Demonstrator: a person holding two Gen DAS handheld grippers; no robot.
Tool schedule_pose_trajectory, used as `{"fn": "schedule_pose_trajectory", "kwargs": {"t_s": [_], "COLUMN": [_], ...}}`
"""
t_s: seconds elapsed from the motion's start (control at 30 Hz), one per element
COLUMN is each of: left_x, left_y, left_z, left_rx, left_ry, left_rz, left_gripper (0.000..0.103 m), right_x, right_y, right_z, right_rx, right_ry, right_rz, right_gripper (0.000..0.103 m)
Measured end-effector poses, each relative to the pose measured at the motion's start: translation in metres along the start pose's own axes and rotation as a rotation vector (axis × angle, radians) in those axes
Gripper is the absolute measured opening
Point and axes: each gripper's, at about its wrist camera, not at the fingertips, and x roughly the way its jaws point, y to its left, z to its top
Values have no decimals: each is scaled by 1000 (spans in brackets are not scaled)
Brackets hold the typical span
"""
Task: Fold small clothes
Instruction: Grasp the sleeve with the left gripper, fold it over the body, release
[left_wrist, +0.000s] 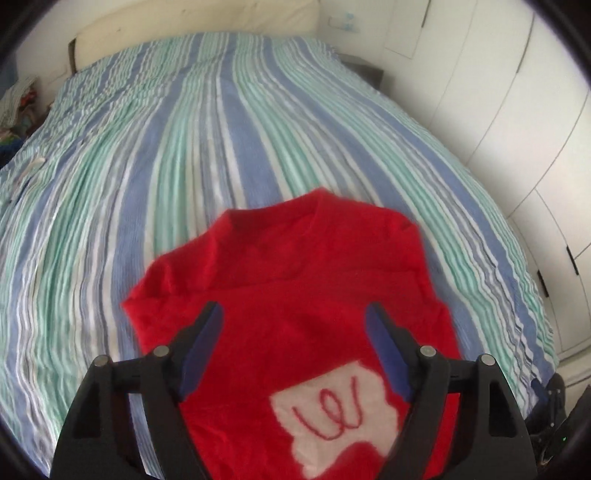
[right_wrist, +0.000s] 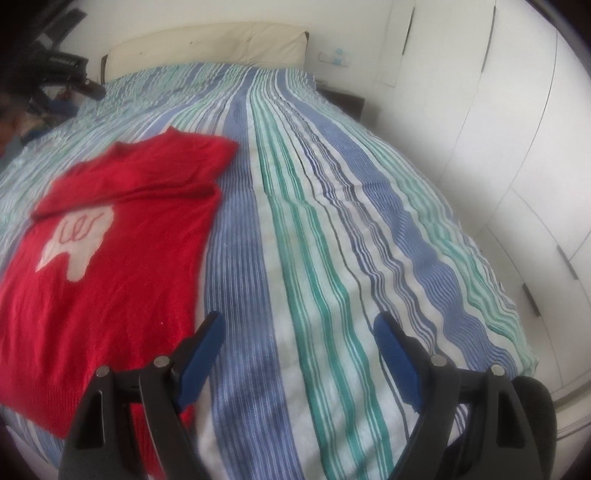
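Nearest, the left gripper hangs with jaws spread wide above the red sweater, gripping nothing; the right gripper is equally agape over the striped bedspread, just beside the garment's right edge. The sweater lies flat on the bed, sleeves seemingly folded across its chest. Next probably comes seizing the hem and folding upward. Its white patch bears a red scribble, not legible. Beyond: headboard, white wardrobe doors.

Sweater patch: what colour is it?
White patch with a red squiggle, on the red sweater; clearest in the right wrist view.
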Motion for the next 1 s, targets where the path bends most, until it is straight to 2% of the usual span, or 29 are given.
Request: {"fn": "schedule_pose_trajectory", "kwargs": {"t_s": [0.1, 0.17, 0.3, 0.4, 0.47, 0.5, 0.53, 0.57, 0.6, 0.77, 0.87, 0.97, 1.0], "left_x": [1, 0, 19, 43, 50, 52, 55, 57, 57, 56, 54, 49, 45], "left_y": [42, 60, 63, 58, 61, 66, 73, 79, 81, 81, 86, 84, 84], "left_z": [-37, -70, -115, -117, -111, -111, -113, -119, -126, -140, -143, -144, -145], "left_rx": [-26, 5, 103, 110, 47, 5, -61, -123, -143, -162, -195, -190, -193], "left_ry": [12, 33, 101, 65, -13, -47, -46, -50, -65, -79, -72, -57, -51], "left_rz": [103, 126, 158, 258, 313, 315, 279, 269, 266, 269, 251, 256, 258], "left_gripper": [81, 81, 82, 81, 63, 20, 6, 6, 5, 6, 10, 16, 23], "right_x": [8, 11, 13, 16, 18, 17, 16, 14, 12, 13, 20, 16, 14], "right_y": [-1, 0, 7, 12, 15, 15, 16, 16, 16, 14, 15, 15, 15], "right_z": [1, 2, 3, 2, 1, 1, 1, 0, 1, -2, -1, 0, 0], "right_rx": [23, 33, 18, 1, -8, -12, -16, -20, -26, -37, -25, -21, -24], "right_ry": [24, 33, 27, 34, 41, 41, 35, 28, 21, 17, 38, 10, 2], "right_rz": [23, 35, 42, 37, 33, 29, 24, 16, 8, -1, 26, 37, 38], "right_gripper": [81, 81, 81, 81, 81, 81, 81, 81, 81, 81, 81, 81, 81]}}
